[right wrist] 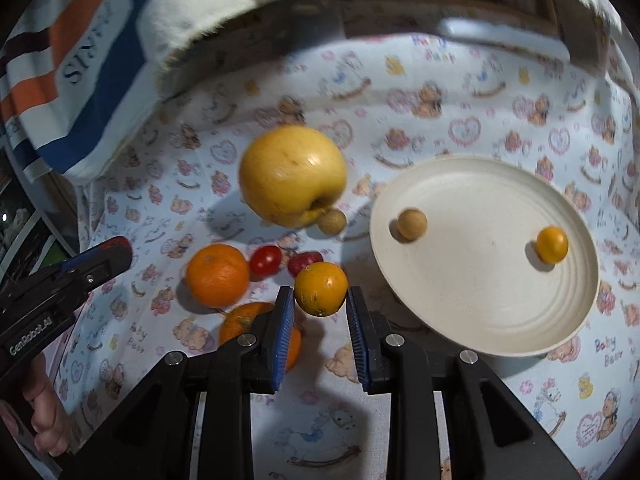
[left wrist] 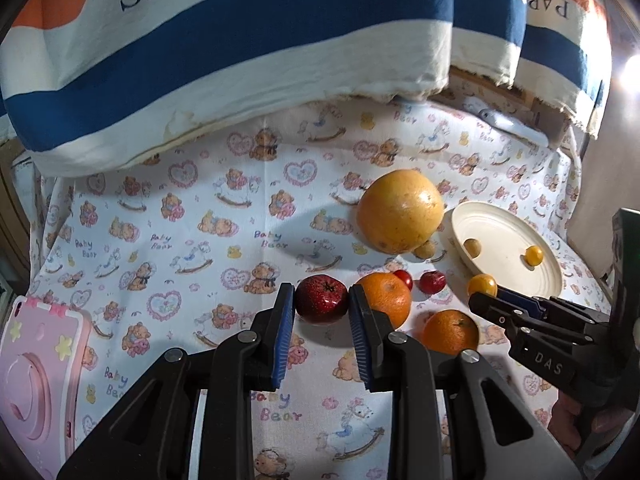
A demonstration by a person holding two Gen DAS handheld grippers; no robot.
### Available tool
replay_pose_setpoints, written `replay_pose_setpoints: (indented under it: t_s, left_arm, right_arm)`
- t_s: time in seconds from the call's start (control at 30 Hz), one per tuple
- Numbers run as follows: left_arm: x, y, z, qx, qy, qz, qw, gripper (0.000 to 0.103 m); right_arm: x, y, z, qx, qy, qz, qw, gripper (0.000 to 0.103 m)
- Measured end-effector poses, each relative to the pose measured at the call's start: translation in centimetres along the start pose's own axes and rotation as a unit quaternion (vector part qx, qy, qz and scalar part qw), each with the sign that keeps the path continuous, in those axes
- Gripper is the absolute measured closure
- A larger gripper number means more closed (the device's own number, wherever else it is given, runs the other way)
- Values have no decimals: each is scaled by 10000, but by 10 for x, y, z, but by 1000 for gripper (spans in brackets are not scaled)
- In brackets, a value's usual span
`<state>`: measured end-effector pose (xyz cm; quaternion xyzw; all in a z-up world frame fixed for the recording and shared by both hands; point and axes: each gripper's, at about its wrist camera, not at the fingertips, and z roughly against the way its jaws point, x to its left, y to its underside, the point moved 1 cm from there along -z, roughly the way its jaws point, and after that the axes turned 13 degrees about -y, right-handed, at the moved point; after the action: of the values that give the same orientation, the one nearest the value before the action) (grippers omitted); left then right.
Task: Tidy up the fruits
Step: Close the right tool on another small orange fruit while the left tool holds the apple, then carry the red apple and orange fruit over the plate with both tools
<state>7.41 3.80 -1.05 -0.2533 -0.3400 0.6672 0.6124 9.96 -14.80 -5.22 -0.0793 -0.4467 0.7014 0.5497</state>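
My left gripper [left wrist: 322,300] is shut on a dark red round fruit [left wrist: 321,299] over the bear-print cloth. My right gripper [right wrist: 320,296] is shut on a small yellow-orange fruit [right wrist: 321,289], just left of the cream plate [right wrist: 492,320]. The plate holds a tan ball fruit [right wrist: 412,223] and a small yellow fruit [right wrist: 552,244]. A large yellow citrus [right wrist: 292,176] lies behind, with a tan ball [right wrist: 332,222] touching it. Two oranges [right wrist: 218,274] [right wrist: 248,320], a cherry tomato [right wrist: 265,259] and a red fruit [right wrist: 304,260] lie between the grippers.
A striped cloth [left wrist: 200,60] printed PARIS hangs over the back of the surface. A pink case [left wrist: 36,380] lies at the near left corner. A hand [right wrist: 44,420] holds the left tool. The plate [left wrist: 508,216] sits at the right edge.
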Motion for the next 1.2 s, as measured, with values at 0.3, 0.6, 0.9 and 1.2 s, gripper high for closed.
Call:
replay_pose_setpoints:
  t_s: [0.3,0.6,0.9,1.2]
  left_arm:
    - [1,-4,23,-575,-26,38,9983,77]
    - [-1,-8,57,-1127,-21,43,9936,77]
    - [-27,-20,80,-1441,68,-234,9893,77]
    - [-96,-40,75,-1256,491,-533,9894,77]
  right_arm:
    - [28,-4,46,-905,-232,627,9936,75]
    - [37,-17,91,-1583,-236,802,9838,75]
    - [12,-31,147,-2179,57,917,9716,75]
    - [-43,-32,170,-2278,119,833,9701,75]
